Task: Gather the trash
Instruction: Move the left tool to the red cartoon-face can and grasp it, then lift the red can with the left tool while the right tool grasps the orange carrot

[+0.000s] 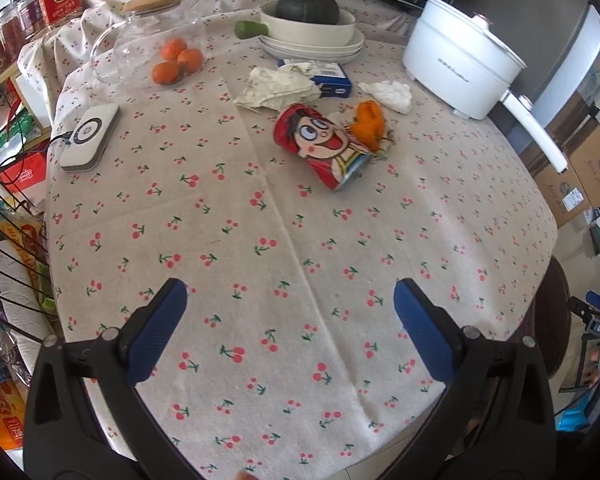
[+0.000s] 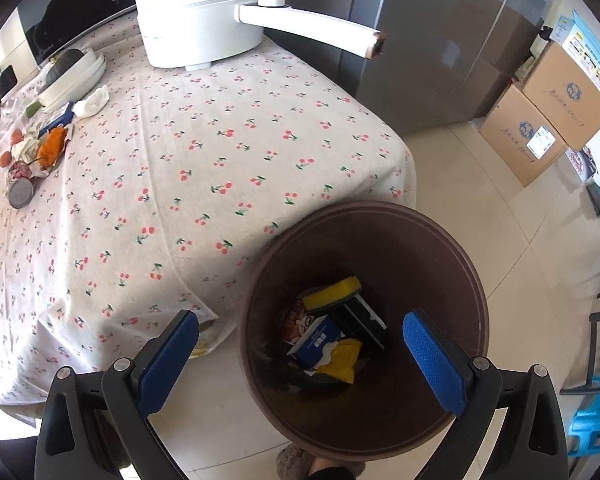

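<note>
Currently both grippers spread wide, empty: right gripper (image 2: 300, 344) over bin (image 2: 452, 240); left gripper (image 1: 290, 312) short of red can (image 1: 324, 146).

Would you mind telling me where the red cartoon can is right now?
In the left wrist view, the can lies on its side mid-table, beside the orange peel and just in front of the crumpled paper.

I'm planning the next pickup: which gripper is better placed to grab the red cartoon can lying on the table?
Left. The left gripper is open over the tablecloth, facing the red can ahead. The right gripper hangs open over the brown bin, off the table's edge.
</note>
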Demonstrator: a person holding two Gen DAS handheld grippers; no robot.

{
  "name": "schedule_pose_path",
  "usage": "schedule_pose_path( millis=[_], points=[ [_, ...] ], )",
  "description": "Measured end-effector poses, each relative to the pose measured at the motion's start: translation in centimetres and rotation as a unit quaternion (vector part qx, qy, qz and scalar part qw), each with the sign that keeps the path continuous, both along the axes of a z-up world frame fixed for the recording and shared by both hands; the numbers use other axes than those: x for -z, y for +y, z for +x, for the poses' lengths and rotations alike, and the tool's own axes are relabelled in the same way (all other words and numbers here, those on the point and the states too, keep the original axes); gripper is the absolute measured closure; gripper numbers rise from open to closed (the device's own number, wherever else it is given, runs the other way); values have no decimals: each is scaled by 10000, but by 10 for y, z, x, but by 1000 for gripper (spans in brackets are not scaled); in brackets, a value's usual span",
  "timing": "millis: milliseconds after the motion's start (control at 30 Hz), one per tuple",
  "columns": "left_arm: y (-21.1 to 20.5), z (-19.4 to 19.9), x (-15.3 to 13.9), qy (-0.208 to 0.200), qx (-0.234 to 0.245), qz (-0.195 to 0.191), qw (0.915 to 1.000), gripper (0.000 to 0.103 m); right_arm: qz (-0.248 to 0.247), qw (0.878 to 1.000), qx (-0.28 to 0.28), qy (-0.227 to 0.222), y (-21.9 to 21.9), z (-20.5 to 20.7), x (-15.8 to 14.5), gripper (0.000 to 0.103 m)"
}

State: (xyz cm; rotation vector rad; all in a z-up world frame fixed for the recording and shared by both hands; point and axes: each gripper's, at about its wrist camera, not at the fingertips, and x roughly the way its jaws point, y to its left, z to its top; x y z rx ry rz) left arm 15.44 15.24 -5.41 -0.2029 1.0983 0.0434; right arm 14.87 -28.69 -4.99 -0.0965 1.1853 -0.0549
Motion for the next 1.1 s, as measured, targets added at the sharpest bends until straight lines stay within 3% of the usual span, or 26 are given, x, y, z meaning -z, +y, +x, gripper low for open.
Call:
schedule_pose_path(
  millis=[233,367,567,667,733,833,1000,1100],
  points=[
    [14,58,2,-202,-734,-559,9955,0,29,9990,-457,-4,56,31,2,0],
    [15,84,23,-311,-1094,-984,9886,1,139,9979,-627,21,80,45,6,0],
    [13,106,46,-287,-1408,-1296,9811,14,41,9975,-701,97,102,60,16,0],
    [12,107,47,-396,-1402,-1513,9777,25,69,9975,-678,166,106,66,22,0],
    [12,108,48,-416,-1253,-1635,9777,39,95,9977,-643,193,108,69,24,0],
    [7,105,42,-378,-966,-1585,9819,56,130,9978,-608,213,111,70,27,0],
    [4,84,28,-239,-286,-865,9956,61,142,9967,-766,213,123,67,28,0],
    [19,69,26,-128,-89,-673,9976,61,250,9950,-943,195,137,69,26,0]
  ],
)
